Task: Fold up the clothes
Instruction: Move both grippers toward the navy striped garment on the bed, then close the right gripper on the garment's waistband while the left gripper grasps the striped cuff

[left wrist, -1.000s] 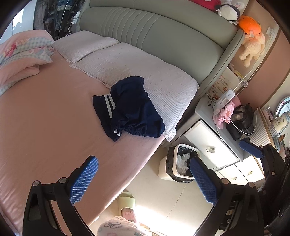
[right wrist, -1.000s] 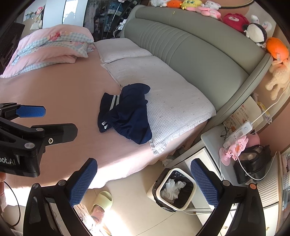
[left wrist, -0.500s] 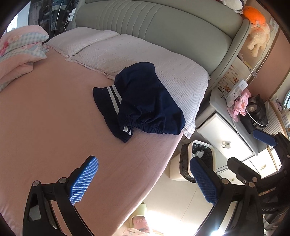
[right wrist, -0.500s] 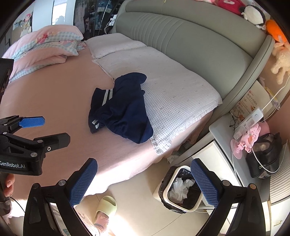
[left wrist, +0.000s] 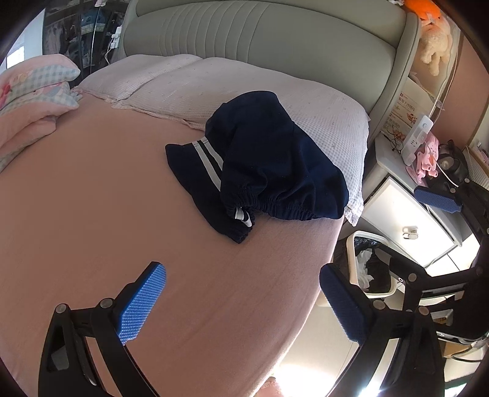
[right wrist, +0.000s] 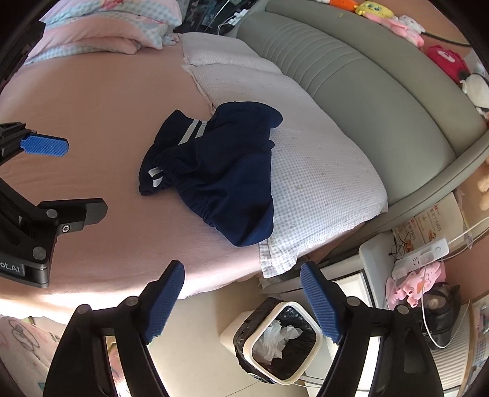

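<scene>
A crumpled pair of navy shorts (left wrist: 256,162) with white side stripes lies on the pink bed sheet (left wrist: 91,213), partly draped over a white pillow (left wrist: 321,119). The same shorts (right wrist: 214,165) show in the right wrist view. My left gripper (left wrist: 243,302) hovers open over the sheet, short of the shorts, nothing between its blue pads. My right gripper (right wrist: 243,299) is open too, above the bed's edge and the floor. The right gripper's blue pad (left wrist: 437,200) shows at the right of the left wrist view. The left gripper's pad (right wrist: 44,146) shows at the left of the right wrist view.
A grey padded headboard (left wrist: 275,39) backs the bed. Folded pink bedding (left wrist: 27,91) lies at the far left. Beside the bed stand a white nightstand (right wrist: 406,262) with a power strip, and a waste bin (right wrist: 278,339) with a black liner. Plush toys (right wrist: 397,21) line the headboard ledge.
Both grippers have moved closer to the bed and the shorts, which now look larger. The shorts have not moved. Both grippers stay open.
</scene>
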The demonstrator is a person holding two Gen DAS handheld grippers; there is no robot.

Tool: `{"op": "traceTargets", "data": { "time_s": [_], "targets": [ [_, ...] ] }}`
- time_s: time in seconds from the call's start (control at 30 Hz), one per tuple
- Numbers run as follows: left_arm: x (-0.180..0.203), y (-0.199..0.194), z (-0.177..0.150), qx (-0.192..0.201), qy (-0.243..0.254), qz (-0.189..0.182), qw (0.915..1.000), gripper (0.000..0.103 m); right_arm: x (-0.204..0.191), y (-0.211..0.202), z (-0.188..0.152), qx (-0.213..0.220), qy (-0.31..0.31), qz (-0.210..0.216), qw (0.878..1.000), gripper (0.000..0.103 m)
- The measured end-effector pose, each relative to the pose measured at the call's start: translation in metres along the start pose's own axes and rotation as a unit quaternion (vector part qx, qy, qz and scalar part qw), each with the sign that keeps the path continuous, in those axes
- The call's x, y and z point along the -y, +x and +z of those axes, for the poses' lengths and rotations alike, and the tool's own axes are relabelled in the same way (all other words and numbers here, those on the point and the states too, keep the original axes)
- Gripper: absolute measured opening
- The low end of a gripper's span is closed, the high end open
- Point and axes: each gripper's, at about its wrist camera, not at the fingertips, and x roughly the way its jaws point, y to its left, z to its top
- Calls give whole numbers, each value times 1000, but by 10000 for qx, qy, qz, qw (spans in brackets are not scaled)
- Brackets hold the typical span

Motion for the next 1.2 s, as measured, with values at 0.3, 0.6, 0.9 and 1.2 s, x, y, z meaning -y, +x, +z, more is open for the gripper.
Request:
{"op": "traceTargets", "data": {
  "time_s": [0.3, 0.6, 0.9, 1.2],
  "targets": [
    [-11, 34, -2, -18, 245, 260, 9994, 98, -18, 37, 18, -30, -396, 70, 9992, 78],
    [-10, 61, -7, -154, 437, 307, 9985, 82, -32, 67, 22, -29, -683, 38, 9977, 78],
    [-18, 83, -13, -263, 125, 246, 9993, 82, -29, 80, 18, 325, -769, -254, 9962, 78],
    [-17, 96, -9, -117, 264, 447, 9986, 82, -41, 99, 14, 254, -997, -275, 9943, 78]
  ]
}}
